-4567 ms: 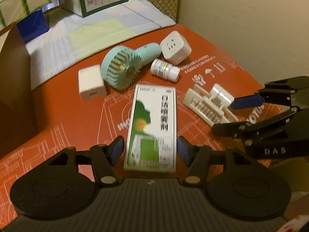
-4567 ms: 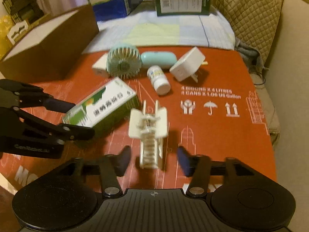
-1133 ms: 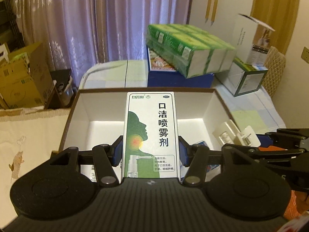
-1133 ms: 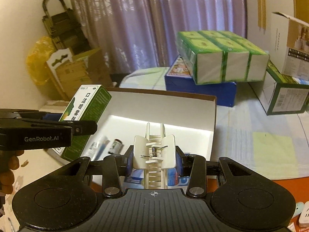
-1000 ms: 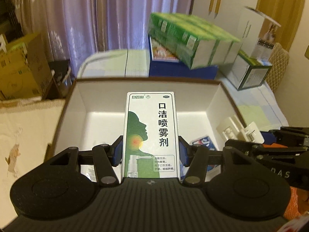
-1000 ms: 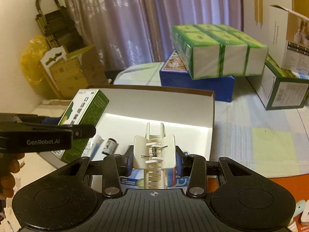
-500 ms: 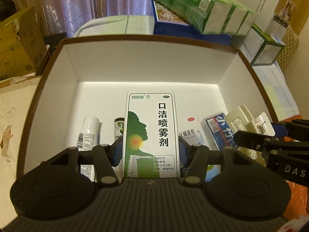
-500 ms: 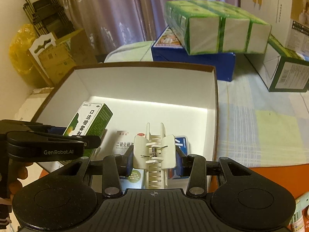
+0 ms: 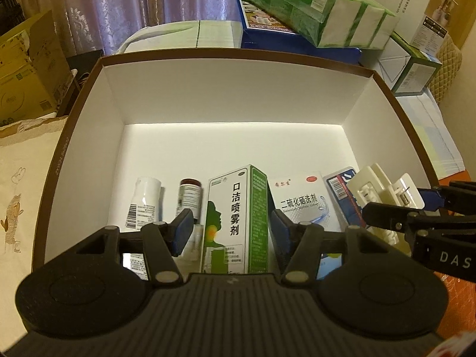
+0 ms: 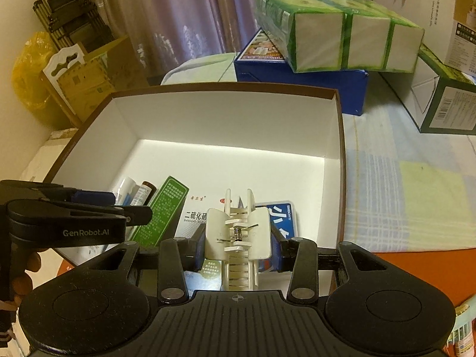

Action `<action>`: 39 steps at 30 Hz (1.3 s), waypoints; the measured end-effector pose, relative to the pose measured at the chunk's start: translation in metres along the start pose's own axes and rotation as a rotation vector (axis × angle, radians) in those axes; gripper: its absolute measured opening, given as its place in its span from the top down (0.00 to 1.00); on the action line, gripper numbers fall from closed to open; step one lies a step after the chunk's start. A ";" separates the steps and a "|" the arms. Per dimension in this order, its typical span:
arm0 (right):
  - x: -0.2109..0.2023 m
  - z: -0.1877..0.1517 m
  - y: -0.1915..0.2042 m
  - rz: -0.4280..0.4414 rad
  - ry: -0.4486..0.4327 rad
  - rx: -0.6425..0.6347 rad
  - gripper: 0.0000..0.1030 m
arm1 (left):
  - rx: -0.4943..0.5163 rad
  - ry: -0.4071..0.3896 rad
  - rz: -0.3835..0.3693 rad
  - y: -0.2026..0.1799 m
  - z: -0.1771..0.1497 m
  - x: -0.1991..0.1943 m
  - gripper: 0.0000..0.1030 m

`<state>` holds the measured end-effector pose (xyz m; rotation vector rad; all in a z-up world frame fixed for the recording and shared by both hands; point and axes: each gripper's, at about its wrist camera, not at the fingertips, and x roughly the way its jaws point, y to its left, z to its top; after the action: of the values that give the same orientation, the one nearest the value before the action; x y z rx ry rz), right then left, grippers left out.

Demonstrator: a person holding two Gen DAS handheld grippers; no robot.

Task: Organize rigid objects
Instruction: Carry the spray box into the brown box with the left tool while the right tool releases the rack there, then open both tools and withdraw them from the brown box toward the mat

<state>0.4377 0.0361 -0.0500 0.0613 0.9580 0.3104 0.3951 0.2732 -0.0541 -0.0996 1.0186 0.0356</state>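
the left gripper [image 9: 230,232] hangs over the near end of the open storage box [image 9: 232,55], its jaws opening, and the green and white spray carton [image 9: 235,220] stands between them, tipped and turned so its green side shows, with a gap at the left pad, so it looks freed rather than gripped. to do this step well, i judge the jaws should spread enough to clear both carton faces before the hand lifts, so the carton settles on the box floor and is not dragged over. just left of the gripper lie a white bottle [image 9: 144,202] and a brown bottle [image 9: 189,196]; just right lies a flat white packet [image 9: 300,202], then a blue packet [image 9: 339,187]. the right gripper [image 10: 238,238] is clamped on the cream hair claw clip [image 10: 238,232], pads pressing its two wings, and holds it above the flat packets at the near right of the box. i judge it should go lower toward a bare patch of floor before letting go, since the sprung clip may bounce or skid. both grippers point steeply down into the box, side by side and near each other, the left hand [image 10: 20,276] gripping its handle at the edge of the right view.
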 end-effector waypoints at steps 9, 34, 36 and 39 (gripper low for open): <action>-0.001 0.000 0.002 0.005 -0.008 -0.022 0.51 | 0.002 -0.001 0.010 0.005 -0.004 -0.005 0.47; -0.014 -0.007 0.006 -0.001 -0.022 -0.032 0.42 | 0.007 -0.034 0.007 0.003 -0.015 -0.031 0.47; -0.017 -0.007 0.006 -0.001 -0.029 -0.035 0.41 | 0.008 -0.040 0.007 0.002 -0.017 -0.034 0.47; -0.022 -0.008 0.007 0.001 -0.039 -0.037 0.40 | 0.009 -0.049 0.008 0.000 -0.018 -0.040 0.47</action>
<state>0.4174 0.0362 -0.0358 0.0334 0.9136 0.3264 0.3584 0.2719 -0.0295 -0.0862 0.9698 0.0402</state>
